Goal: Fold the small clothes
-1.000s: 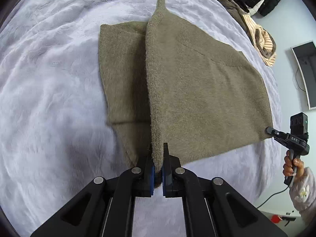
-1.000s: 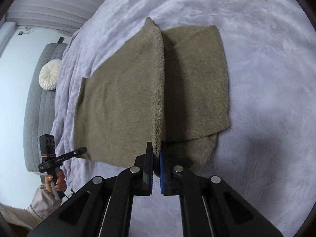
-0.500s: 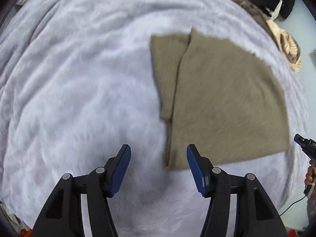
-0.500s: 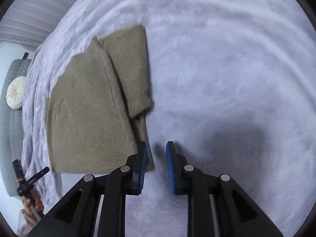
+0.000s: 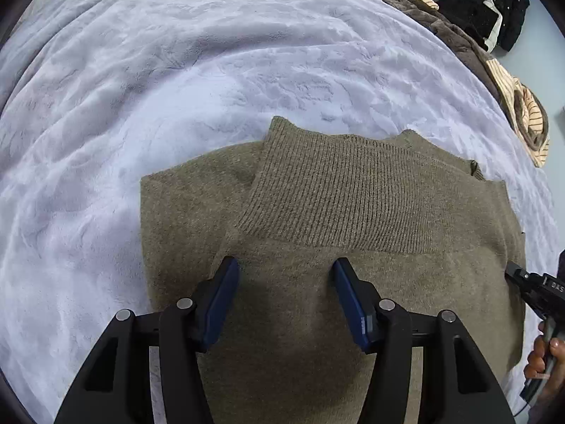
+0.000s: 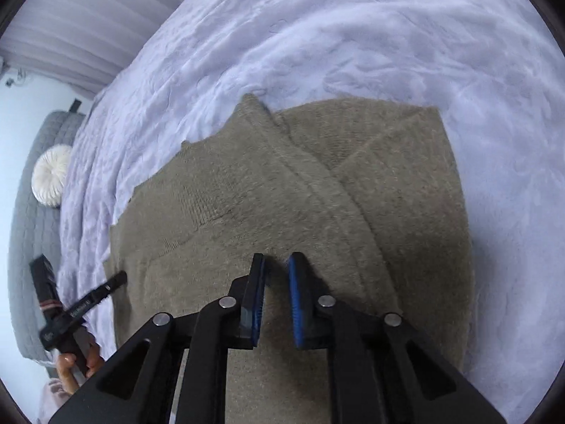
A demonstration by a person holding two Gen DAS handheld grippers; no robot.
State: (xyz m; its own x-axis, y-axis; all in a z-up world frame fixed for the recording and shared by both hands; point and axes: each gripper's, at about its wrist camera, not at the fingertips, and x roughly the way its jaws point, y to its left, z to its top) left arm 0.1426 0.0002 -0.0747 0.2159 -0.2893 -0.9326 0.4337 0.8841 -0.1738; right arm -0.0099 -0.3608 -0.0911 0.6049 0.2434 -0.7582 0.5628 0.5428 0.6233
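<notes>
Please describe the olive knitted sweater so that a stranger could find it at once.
A pale lilac plush blanket covers the bed. The olive sweater lies flat on it, partly folded. Unlike the brown and striped clothes heaped at the edge, it is one plain colour with a ribbed band.

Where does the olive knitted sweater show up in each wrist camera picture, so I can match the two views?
Left wrist view: the olive sweater fills the lower centre and right, its ribbed band across the middle.
Right wrist view: the sweater fills the centre and bottom, with a folded flap on the right.
Shared landmark: the lavender fleece blanket lies beneath it in both.
</notes>
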